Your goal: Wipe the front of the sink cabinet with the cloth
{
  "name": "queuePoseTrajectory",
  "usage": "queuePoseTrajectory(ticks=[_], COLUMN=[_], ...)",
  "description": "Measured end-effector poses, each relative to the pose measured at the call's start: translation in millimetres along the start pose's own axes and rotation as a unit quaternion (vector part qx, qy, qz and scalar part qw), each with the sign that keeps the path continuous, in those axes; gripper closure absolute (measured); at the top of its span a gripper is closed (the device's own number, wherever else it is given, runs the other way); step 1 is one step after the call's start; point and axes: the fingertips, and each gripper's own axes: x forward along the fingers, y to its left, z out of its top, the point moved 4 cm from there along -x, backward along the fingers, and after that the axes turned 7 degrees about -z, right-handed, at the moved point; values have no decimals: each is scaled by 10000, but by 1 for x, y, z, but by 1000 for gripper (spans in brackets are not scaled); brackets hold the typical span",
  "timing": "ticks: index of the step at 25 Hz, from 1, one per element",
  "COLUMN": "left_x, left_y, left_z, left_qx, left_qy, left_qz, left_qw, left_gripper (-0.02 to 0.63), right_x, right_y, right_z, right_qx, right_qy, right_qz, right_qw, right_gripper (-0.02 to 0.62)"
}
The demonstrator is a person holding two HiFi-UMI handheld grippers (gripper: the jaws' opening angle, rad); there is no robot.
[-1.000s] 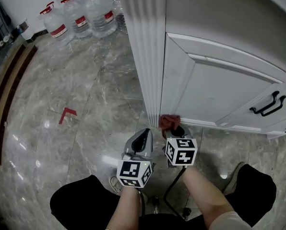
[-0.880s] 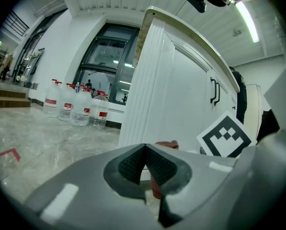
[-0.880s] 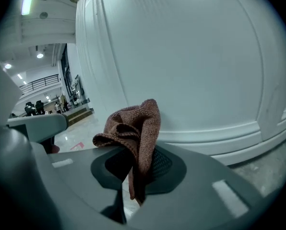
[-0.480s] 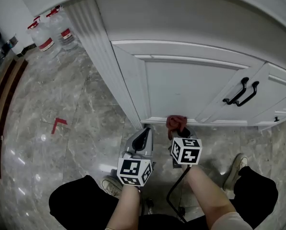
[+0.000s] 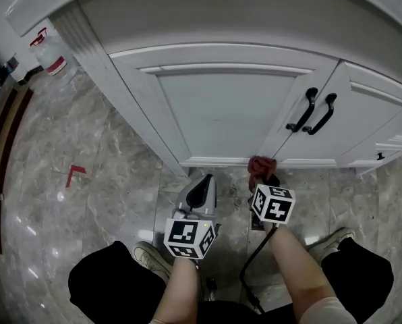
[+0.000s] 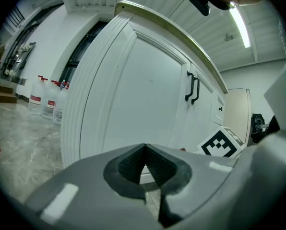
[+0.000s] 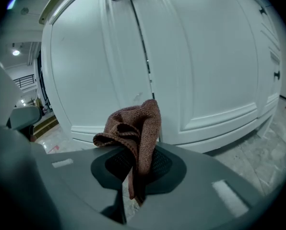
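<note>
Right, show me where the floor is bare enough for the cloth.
Widest bare patch: grey marble floor left of the white cabinet, between its fluted corner and the red tape mark. Another lies right of the right tool, along the cabinet base. Crowded near the pale shoes, black cable and left tool.

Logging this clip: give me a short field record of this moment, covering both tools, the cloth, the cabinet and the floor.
left tool: shut, nothing between its jaws, low in front of the cabinet
right tool: shut on the cloth
cloth: reddish-brown, bunched, at the cabinet's bottom edge where the two doors meet; contact unclear
cabinet: white
doors: both shut
handles: two, black, side by side
floor: grey marble tiles
water bottle: standing at far left
</note>
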Motion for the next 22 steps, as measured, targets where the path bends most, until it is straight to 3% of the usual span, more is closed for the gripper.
queuePoseTrajectory(ticks=[6, 12, 17, 22], left_x=[11, 24, 31, 38], left_y=[-30, -61, -102, -157], left_z=[-1, 20, 70, 140], left_qx=[50, 72, 132, 631], left_qy=[-6, -216, -693, -1213], left_qz=[-99, -150, -218, -407], left_qw=[9999, 9996, 9973, 9898], left_gripper=[606, 606, 606, 606], right_x=[-19, -65, -132, -198], right_y=[-9, -22, -23, -31], right_z=[-1, 25, 94, 174], right_qx=[113, 397, 216, -212], right_qy=[-45, -367, -1182, -2076], right_qz=[236, 430, 715, 1008], right_qw=[9996, 9976, 9902, 9728], right_gripper=[514, 514, 514, 514])
